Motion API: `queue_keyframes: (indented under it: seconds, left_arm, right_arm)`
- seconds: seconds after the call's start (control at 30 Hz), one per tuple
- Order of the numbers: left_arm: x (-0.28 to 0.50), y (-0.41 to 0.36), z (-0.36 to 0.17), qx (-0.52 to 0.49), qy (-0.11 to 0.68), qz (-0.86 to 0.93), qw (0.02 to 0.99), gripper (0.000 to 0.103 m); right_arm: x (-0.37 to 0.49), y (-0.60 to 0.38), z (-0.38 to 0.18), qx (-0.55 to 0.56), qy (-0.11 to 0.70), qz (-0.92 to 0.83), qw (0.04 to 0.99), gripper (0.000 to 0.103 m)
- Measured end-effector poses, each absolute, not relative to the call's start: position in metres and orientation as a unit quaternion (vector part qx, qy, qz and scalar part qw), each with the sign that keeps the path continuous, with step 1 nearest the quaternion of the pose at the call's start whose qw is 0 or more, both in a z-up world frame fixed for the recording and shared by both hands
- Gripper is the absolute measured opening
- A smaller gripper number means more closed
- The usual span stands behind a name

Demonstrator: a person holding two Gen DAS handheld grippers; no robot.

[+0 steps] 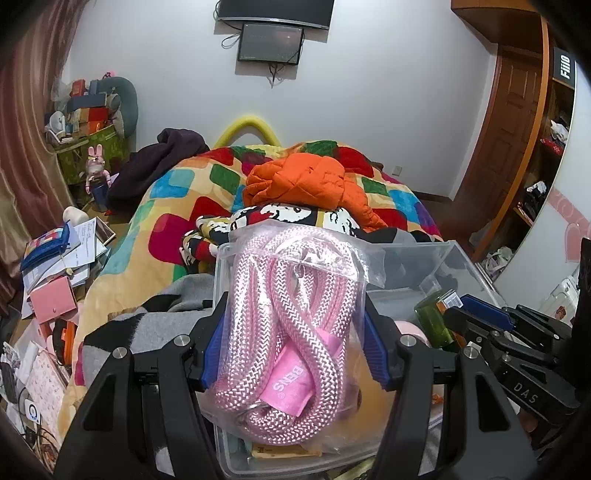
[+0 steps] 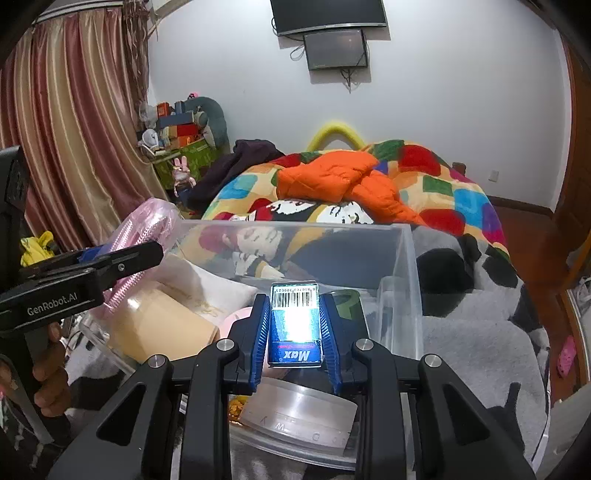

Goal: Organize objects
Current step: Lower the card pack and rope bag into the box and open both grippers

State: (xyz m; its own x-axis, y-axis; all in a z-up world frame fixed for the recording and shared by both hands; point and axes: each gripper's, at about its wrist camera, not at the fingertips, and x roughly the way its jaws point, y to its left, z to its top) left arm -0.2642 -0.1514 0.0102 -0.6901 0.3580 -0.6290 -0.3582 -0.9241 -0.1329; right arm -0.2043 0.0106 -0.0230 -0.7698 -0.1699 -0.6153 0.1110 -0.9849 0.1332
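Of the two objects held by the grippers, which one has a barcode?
The small blue "Max" box in the right gripper; the left gripper holds bagged pink rope, no barcode visible.

A lived-in home bedroom, bed under a bright patchwork quilt [image 2: 436, 184] in the middle, striped curtains [image 2: 74, 129] at left, wall-mounted screen [image 2: 328, 14] on the far wall, wooden door [image 1: 513, 110] at right

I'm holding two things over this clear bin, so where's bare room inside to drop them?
Bare floor shows along the far wall of the clear bin, behind the green bottle. The left and near parts are crowded: a tan bundle and a pink round item.
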Motion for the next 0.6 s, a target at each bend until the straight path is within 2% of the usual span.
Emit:
queue_keyframes:
  seconds: [0.43, 0.6]
  left_arm:
    - [-0.263, -0.148, 0.008, -0.342, 0.019, 0.922, 0.181, 0.063]
    - [-0.261, -0.150, 0.008, -0.342, 0.012, 0.922, 0.182, 0.073]
  right_arm:
    - [-0.208, 0.002, -0.033, 0.344, -0.019, -0.936, 0.066, 0.025]
    - [-0.206, 0.001, -0.034, 0.348, -0.012, -0.935, 0.065, 0.025]
